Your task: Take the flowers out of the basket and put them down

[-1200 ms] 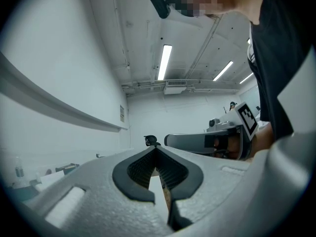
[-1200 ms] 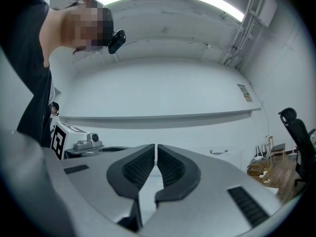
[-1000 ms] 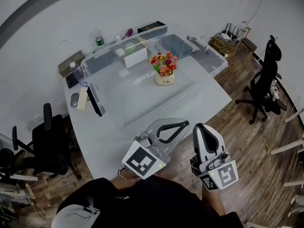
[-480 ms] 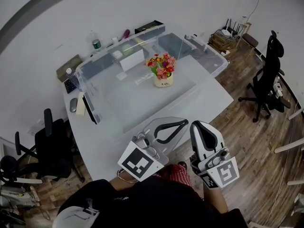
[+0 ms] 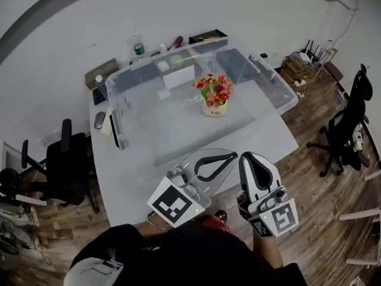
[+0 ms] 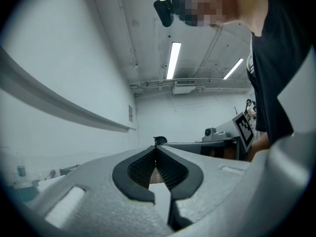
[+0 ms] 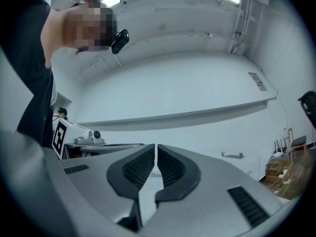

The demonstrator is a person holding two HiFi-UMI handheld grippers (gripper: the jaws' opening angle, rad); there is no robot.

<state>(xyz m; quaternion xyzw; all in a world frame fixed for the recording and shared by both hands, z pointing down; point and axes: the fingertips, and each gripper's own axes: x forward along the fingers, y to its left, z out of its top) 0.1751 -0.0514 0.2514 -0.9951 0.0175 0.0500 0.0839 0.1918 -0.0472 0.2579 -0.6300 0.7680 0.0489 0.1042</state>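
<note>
A bunch of red, pink and yellow flowers [image 5: 215,88] stands in a small cream pot [image 5: 215,108] inside a large clear plastic bin [image 5: 282,90] on the white table [image 5: 122,171]. My left gripper [image 5: 233,155] is low in the head view, close to the person's body and short of the bin's near wall. Its jaws are shut with nothing between them [image 6: 156,148]. My right gripper [image 5: 249,158] is beside it, also shut and empty [image 7: 155,147]. Both gripper views look over the jaws at white walls and ceiling; the flowers do not show there.
Black office chairs stand left [image 5: 65,165] and right [image 5: 348,121] of the table. Bottles [image 5: 139,46], a box and a mouse [image 5: 99,120] lie along the table's back and left edges. A crate of small items [image 5: 299,64] sits on the wooden floor at right.
The table, bin and flowers now sit a little further right and lower in the head view. Both grippers stay shut and keep their place near the body.
</note>
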